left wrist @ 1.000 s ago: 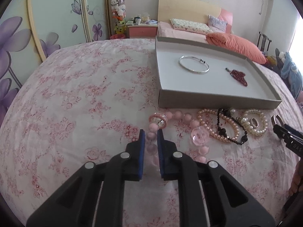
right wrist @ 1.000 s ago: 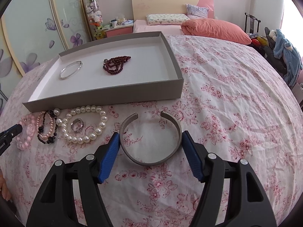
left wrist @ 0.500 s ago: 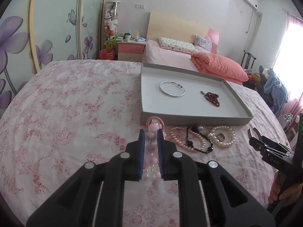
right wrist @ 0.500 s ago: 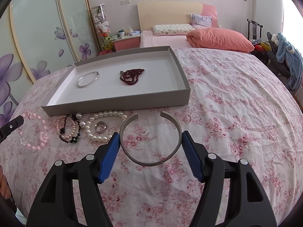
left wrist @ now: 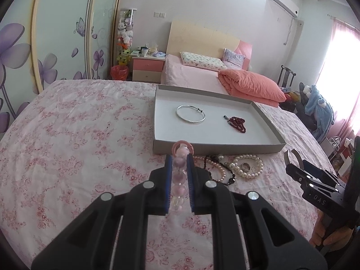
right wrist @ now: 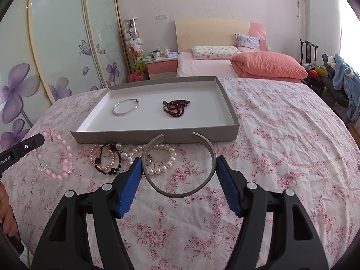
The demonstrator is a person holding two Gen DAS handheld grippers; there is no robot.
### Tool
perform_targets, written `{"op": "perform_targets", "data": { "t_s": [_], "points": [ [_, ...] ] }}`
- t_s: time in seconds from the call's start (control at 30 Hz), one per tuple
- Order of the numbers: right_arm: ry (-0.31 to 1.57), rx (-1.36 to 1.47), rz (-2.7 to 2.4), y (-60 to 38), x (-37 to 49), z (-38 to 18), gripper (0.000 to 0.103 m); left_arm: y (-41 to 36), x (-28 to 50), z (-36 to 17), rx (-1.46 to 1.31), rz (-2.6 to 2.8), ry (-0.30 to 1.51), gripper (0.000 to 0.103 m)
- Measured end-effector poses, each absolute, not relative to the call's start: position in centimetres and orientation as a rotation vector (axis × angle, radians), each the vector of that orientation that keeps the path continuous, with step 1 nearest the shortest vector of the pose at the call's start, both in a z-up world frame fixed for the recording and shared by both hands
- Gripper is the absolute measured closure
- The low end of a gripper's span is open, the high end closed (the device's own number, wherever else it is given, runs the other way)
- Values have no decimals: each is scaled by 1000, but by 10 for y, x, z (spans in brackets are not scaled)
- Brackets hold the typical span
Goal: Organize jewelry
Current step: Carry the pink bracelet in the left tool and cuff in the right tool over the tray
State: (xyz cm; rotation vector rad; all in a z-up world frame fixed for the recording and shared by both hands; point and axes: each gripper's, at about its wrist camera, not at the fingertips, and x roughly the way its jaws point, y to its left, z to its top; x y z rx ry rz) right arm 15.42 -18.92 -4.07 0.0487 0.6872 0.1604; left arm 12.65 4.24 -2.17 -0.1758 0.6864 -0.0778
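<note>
My left gripper (left wrist: 178, 157) is shut on a pink bead bracelet (left wrist: 179, 173) and holds it above the bedspread; the bracelet hangs from it in the right wrist view (right wrist: 56, 155). My right gripper (right wrist: 179, 159) is shut on a grey open metal cuff (right wrist: 180, 164), held above the bedspread. A grey shallow tray (left wrist: 216, 147) (right wrist: 157, 132) holds a silver bangle (left wrist: 190, 114) (right wrist: 125, 109) and a dark red bead string (left wrist: 236, 123) (right wrist: 176, 108). A white pearl bracelet (left wrist: 248, 166) (right wrist: 162, 157), a ring (left wrist: 245, 167) and a pink pearl and black bead strand (left wrist: 219, 168) (right wrist: 104, 159) lie before the tray.
The floral bedspread (left wrist: 78, 135) covers the work surface. Behind it are a bed with an orange quilt (left wrist: 249, 85), a pink nightstand (left wrist: 147, 67), a red bin (left wrist: 119, 72) and sliding flower-print doors (left wrist: 56, 33). A chair with clothes (left wrist: 315, 103) stands at the right.
My left gripper closed on the pink bead bracelet and lifted it off the bedspread. My right gripper rose with the cuff held between its fingers. Both views pulled back and higher.
</note>
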Motion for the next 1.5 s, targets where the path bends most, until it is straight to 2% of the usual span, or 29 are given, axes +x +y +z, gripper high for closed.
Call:
{"op": "perform_targets", "data": {
  "t_s": [0.63,1.5],
  "points": [
    [425,11,164,-178,116,1,36,25,102,7,-122,2,529,89],
    [257,28,144,-186,114,35,36,2,104,39,-27,58,401,89]
  ]
}}
